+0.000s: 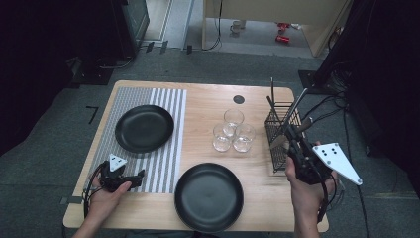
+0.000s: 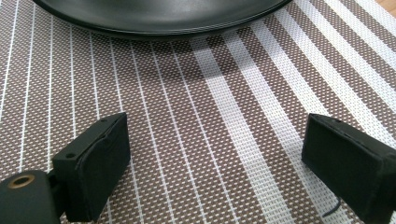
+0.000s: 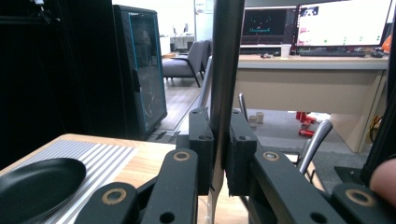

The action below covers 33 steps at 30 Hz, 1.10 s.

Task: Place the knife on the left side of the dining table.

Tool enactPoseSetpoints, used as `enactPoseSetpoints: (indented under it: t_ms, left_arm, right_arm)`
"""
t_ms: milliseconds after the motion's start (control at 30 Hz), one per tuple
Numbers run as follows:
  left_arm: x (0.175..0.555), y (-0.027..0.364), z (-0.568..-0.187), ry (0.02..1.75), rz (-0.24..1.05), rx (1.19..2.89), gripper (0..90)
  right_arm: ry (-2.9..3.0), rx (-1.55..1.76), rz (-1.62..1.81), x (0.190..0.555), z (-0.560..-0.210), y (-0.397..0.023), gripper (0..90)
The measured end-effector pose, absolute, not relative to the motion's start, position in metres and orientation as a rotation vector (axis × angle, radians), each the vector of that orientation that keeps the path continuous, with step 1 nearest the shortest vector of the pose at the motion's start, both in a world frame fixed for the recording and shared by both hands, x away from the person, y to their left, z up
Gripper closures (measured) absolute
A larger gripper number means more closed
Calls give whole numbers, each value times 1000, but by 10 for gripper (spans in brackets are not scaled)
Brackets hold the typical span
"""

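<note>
My right gripper (image 1: 293,137) is shut on a long metal utensil (image 1: 299,101), which slants up over a black wire basket (image 1: 277,123) at the table's right side. In the right gripper view the utensil's silver handle (image 3: 226,56) stands upright, clamped between the two pads of that gripper (image 3: 219,140). Two more utensil handles (image 3: 314,142) lean behind it. My left gripper (image 1: 137,175) rests low on a striped placemat (image 1: 163,163) at the front left. It is open (image 2: 215,140), with nothing between its jaws, just short of a black plate (image 2: 163,14).
One black plate (image 1: 144,128) lies on the placemat; a second black plate (image 1: 208,196) sits at the table's front middle. Three clear glasses (image 1: 233,131) stand grouped in the centre, left of the basket. A small black disc (image 1: 238,99) is set near the far edge.
</note>
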<state>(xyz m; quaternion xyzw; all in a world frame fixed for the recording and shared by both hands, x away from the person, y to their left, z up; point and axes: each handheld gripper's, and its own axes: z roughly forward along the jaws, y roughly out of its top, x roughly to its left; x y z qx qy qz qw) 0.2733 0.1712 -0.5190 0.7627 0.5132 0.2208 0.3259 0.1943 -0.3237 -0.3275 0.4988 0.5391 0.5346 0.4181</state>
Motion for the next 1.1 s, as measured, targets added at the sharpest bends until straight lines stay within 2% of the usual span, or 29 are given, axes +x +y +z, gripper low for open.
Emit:
enactPoseSetpoints:
  t_ms: [600,733,800,900,1100]
  left_arm:
    - [273,171,-519,1348,581,1997,80]
    - [271,172,-517,1369,616,1966,81]
    - [270,175,-514,1370,583,1927,80]
    - [268,175,-510,1353,555,1898,80]
    - [262,164,-496,1262,585,1904,79]
  right_arm:
    - [1411,1310,1342,204,-365,-317,845]
    - [1432,1320,1347,207,-370,-312,844]
    - [1442,1319,1347,208,-372,-310,844]
    - [1450,1318,1352,209,-374,-307,844]
    - [1464,1323,1361,210,-375,-302,844]
